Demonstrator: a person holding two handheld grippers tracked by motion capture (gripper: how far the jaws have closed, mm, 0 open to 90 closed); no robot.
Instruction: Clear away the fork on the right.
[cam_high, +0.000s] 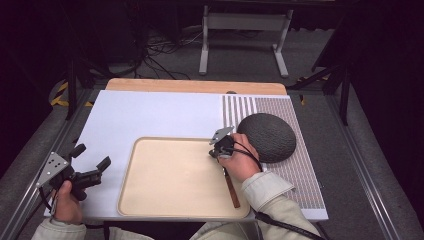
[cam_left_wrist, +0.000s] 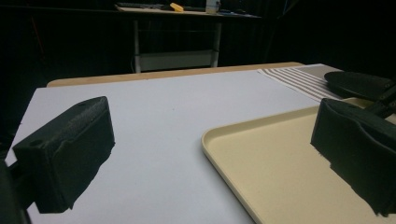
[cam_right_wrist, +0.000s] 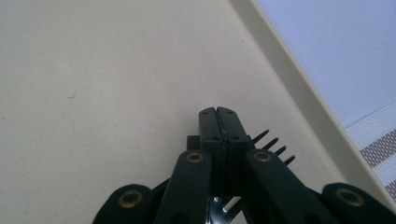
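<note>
Black hand-held gripper (cam_high: 90, 170) with grey plate; pale beige sleeves (cam_high: 270, 197).

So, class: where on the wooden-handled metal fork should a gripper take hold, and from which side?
Probably the thin metal neck behind the tines, from above: the fork lies low over the beige tray, long wooden handle trailing toward the person, so the jaws can close across its narrow width. The right gripper is shut there.

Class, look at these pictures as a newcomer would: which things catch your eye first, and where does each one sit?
The big cream tray lies at the near middle of the white table top. The right gripper, jaws shut, holds a wooden-handled fork over the tray's right edge, tines just above it. A dark round dome rests on the striped mat to the right.
</note>
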